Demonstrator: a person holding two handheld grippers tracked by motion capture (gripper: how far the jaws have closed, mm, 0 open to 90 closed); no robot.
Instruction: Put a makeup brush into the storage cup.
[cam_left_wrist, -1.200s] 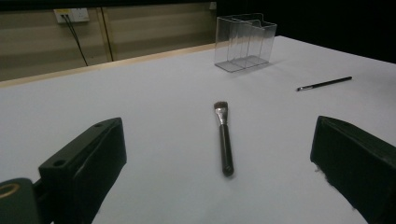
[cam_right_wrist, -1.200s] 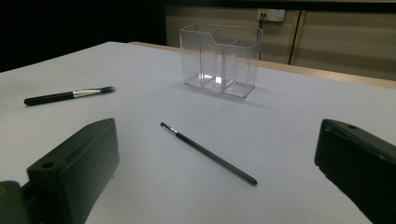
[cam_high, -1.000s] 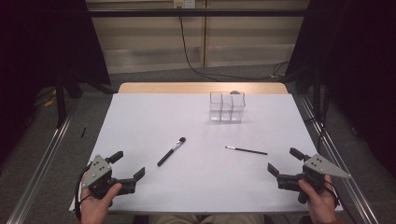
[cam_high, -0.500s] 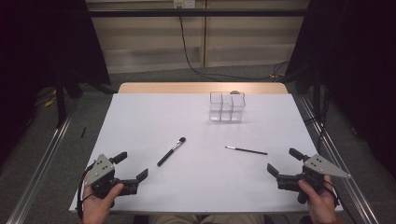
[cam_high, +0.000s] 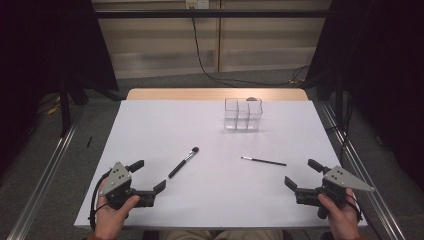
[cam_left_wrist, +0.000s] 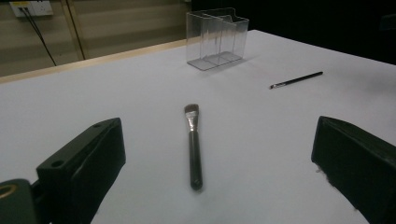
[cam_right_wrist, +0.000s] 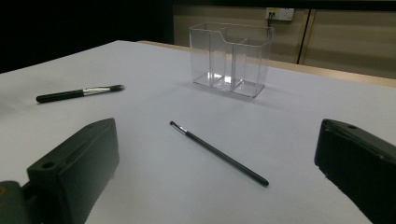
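Left gripper (cam_high: 148, 180), lower left of the high view: jaws spread wide, holding nothing. Right gripper (cam_high: 305, 177), lower right: jaws likewise parted and empty. Just ahead of the left gripper the thick makeup brush (cam_high: 183, 162) lies flat on the table (cam_high: 160, 125); judged light, rigid, soft only at the bristles, best taken mid-handle. Centre right, the thin brush (cam_high: 263, 161) lies flat; likely slippery and hard to pinch off the surface. Farthest, the clear organiser (cam_high: 243, 114) stands upright, apparently empty, though glare limits certainty.
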